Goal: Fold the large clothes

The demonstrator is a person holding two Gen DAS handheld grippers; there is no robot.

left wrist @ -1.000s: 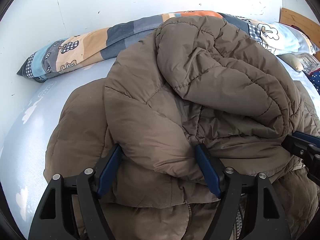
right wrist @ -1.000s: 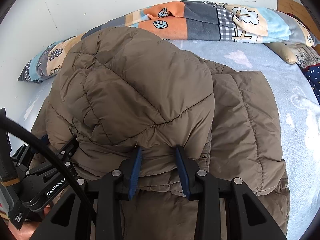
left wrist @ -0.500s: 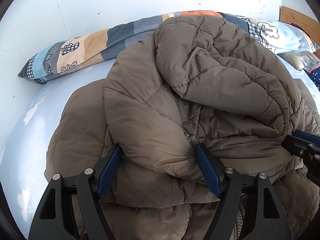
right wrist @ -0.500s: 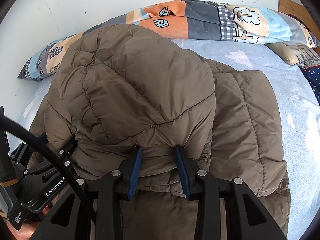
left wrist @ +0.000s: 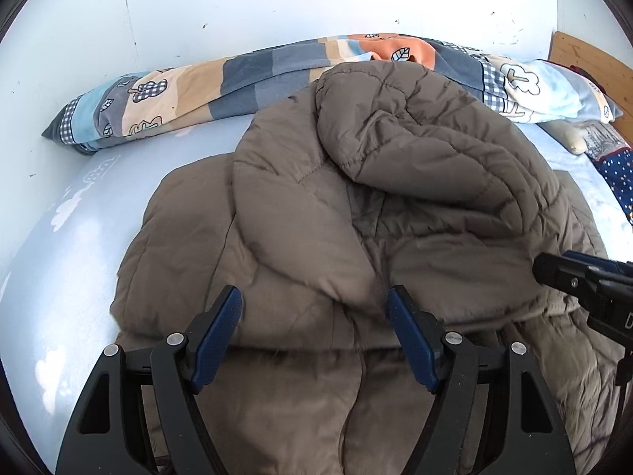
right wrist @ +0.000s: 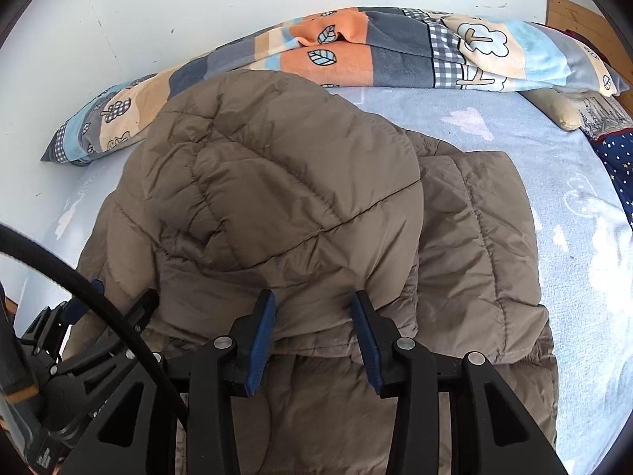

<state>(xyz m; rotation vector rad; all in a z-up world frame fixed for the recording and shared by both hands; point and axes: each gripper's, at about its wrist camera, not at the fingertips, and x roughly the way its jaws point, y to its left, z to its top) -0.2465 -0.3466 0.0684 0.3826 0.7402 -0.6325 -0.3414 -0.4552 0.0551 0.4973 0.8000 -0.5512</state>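
The left claw (left wrist: 314,308) is hanging spread wide over the puffy quilted brown jacket (left wrist: 356,213), which is lying heaped on the pale blue bed (left wrist: 71,237); the right claw (right wrist: 312,312) is pinching its folded edge. Beyond both, a patchwork duvet (right wrist: 395,55) is lining the white wall (right wrist: 198,8); only the right view is showing the left claw's cable (right wrist: 99,308).

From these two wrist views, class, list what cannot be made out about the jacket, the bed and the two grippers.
- Jacket near end: cut off by the bottom edge in both views.
- Sleeves and front: hidden under the jacket's own folded layers.
- Left gripper: whether its pads pinch the fold or just straddle it.
- Right gripper: the same.
- Bed under the jacket: covered.
- Headboard: cut off by the right edge.
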